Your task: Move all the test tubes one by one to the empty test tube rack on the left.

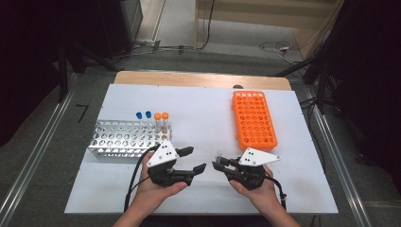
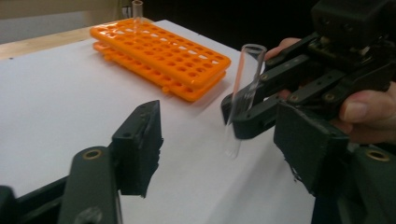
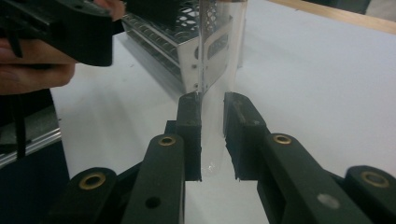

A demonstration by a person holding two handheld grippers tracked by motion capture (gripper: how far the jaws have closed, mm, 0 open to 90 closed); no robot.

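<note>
My right gripper (image 3: 212,135) is shut on a clear, uncapped test tube (image 3: 219,70), held upright just above the white table top (image 1: 198,109). In the high view that tube (image 1: 219,155) pokes up at the right gripper's (image 1: 216,164) tips, near the front middle of the table. My left gripper (image 1: 197,158) faces it from the left, jaws open and with nothing between them. From the left gripper view the tube (image 2: 245,88) stands ahead of the left gripper (image 2: 224,149), clamped by the right gripper's fingers (image 2: 247,123).
A metal rack (image 1: 125,139) at the left holds two blue-capped tubes (image 1: 143,115) and two orange-capped tubes (image 1: 161,116). An orange rack (image 1: 254,119) lies at the right; one clear tube (image 2: 137,9) stands at its far end. Cables trail on the floor beyond the table.
</note>
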